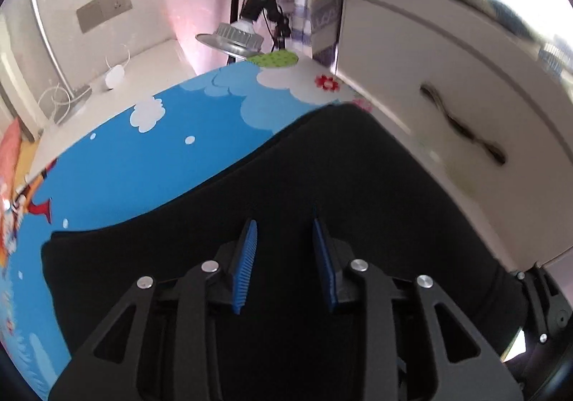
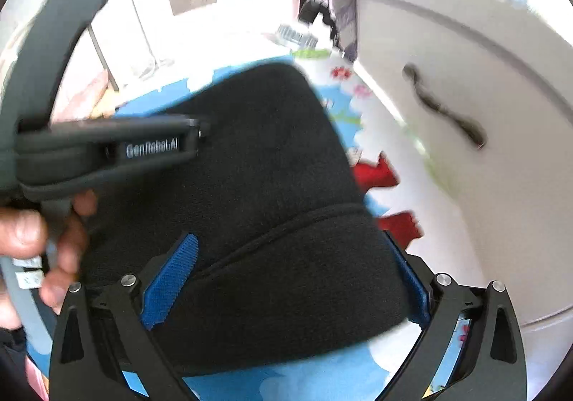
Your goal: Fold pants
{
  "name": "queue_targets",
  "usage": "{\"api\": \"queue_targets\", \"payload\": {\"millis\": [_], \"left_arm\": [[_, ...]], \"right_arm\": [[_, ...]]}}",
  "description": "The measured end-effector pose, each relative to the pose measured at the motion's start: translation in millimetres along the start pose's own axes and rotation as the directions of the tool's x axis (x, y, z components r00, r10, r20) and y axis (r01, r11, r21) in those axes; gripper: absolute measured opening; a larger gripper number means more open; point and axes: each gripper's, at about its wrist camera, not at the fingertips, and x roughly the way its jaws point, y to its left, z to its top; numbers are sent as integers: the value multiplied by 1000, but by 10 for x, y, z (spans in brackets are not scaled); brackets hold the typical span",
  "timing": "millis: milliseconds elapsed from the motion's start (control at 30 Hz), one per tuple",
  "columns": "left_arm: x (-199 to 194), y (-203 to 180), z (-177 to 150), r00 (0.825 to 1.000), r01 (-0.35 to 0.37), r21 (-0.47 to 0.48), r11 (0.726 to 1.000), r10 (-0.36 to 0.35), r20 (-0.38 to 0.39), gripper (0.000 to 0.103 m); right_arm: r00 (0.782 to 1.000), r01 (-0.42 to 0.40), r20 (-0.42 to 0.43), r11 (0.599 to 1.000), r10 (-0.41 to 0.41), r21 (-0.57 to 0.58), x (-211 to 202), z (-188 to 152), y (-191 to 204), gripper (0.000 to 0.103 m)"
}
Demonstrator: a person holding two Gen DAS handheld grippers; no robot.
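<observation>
Black pants (image 1: pixel 322 186) lie on a blue cartoon play mat (image 1: pixel 150 157). My left gripper (image 1: pixel 284 232) hovers just over the black fabric, its blue-padded jaws a little apart with nothing between them. In the right wrist view the pants (image 2: pixel 258 164) fill the middle, with a hemmed edge across them. My right gripper (image 2: pixel 297 257) is wide open, its blue pads (image 2: pixel 172 279) straddling the fabric end. The left gripper's body (image 2: pixel 107 150) and the hand holding it show at the left.
A white cabinet (image 1: pixel 465 85) with a dark wavy handle stands close on the right. A lamp on a stand (image 1: pixel 236 39) and cables are at the mat's far edge. A wall with a socket (image 1: pixel 104 6) lies beyond.
</observation>
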Motion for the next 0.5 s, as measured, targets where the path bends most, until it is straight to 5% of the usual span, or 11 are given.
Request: {"api": "queue_targets", "payload": {"millis": [133,200,333,500], "left_arm": [[-201,123,-33,998,-19,-45,999,21,54,47],[-279,208,-42,996,-20,-88,996,27,83,47],[-342,82,138,990,-7,-31,1000,11,142,46],[175,-231,479,999,-29,65,997,26,47,39]], "right_arm": [[990,85,110,996,-85,0,-227,126,-22,92],[984,162,74,987,-161,0,-113,100,-88,86],[988,155,12,988,-155,25,43,25,-210,85],[982,190,16,982,-190,0,30,-9,-163,85]]}}
